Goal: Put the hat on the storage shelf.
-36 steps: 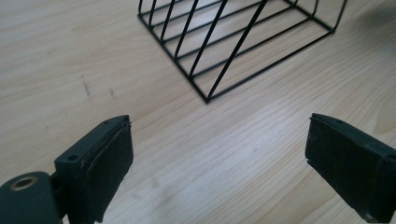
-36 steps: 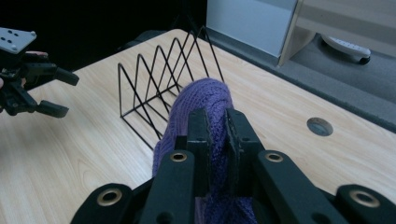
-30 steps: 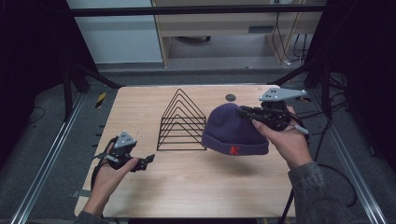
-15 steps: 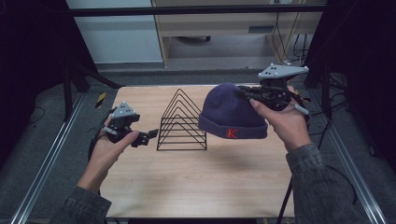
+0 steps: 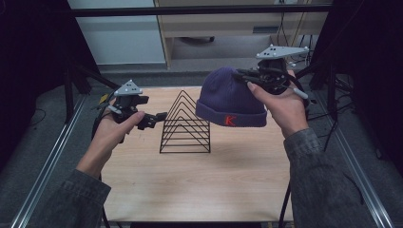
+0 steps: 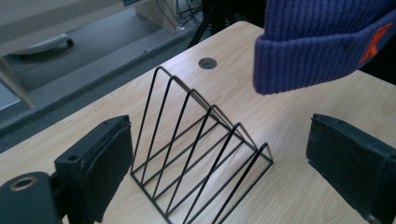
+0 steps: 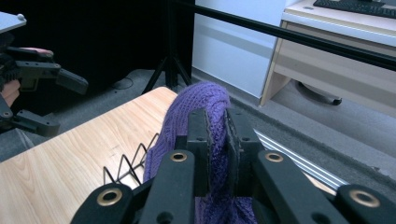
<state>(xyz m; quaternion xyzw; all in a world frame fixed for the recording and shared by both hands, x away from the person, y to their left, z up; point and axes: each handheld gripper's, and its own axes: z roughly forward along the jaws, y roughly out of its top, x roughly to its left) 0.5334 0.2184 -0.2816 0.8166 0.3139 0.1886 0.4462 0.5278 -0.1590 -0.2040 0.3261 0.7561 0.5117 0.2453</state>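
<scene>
Left gripper (image 5: 159, 118) at 9 o'clock of wire rack (image 5: 185, 124), jaws spread, empty, just beside rack.

Rack stands mid-worktop (image 5: 190, 185), triangular wires upright.

Right gripper (image 5: 244, 76) at 2 o'clock, pinching crown of purple beanie (image 5: 228, 99); beanie hangs above rack's right side, clear of worktop.

Risk: thin knit pinch slips, beanie drops; loose brim snags wire tips, light rack tips or slides unless braced.
</scene>
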